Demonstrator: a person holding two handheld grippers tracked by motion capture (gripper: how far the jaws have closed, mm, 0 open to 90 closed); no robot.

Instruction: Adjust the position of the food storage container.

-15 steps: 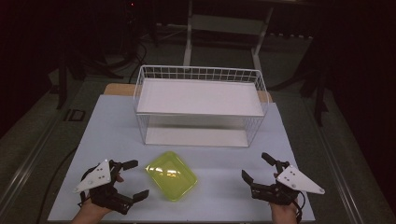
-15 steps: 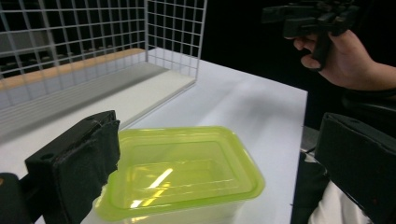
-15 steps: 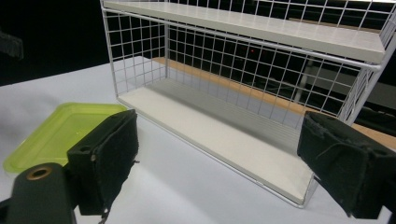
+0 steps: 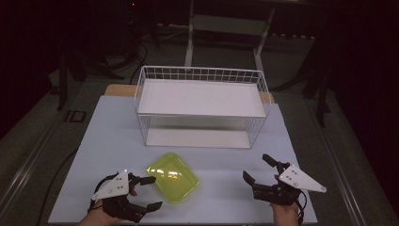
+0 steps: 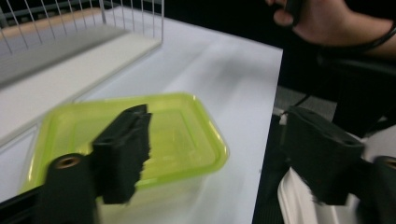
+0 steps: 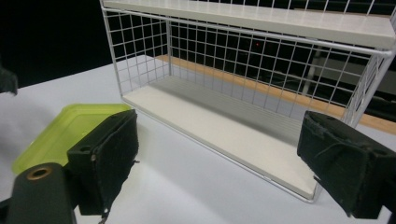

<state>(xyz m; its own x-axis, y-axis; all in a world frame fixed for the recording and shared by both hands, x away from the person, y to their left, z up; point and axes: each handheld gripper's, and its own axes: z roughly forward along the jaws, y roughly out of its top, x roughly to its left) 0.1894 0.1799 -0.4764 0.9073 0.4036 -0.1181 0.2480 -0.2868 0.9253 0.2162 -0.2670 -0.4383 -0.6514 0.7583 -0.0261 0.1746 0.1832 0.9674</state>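
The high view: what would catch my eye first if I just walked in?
Probably the translucent lime-green plastic tray, bright against the pale table near its front edge. Behind it stands a white wire rack with two shelves. A black hand-held gripper waits open on either side of the tray, left and right.

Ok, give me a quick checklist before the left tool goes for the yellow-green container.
1. Left tool open: ok, jaws spread with nothing between them.
2. Yellow-green container within reach: ok, it lies on the table right beside the left tool.
3. Container upright or upside down: cannot tell.
4. Right tool out of the way: ok, open and apart from the container.
5. Wire rack shelves free to receive it: ok, both white shelves look bare.
6. Left tool lined up on the container's rim: not ok, one jaw overlaps it in the left gripper view, the other stands off the table edge.
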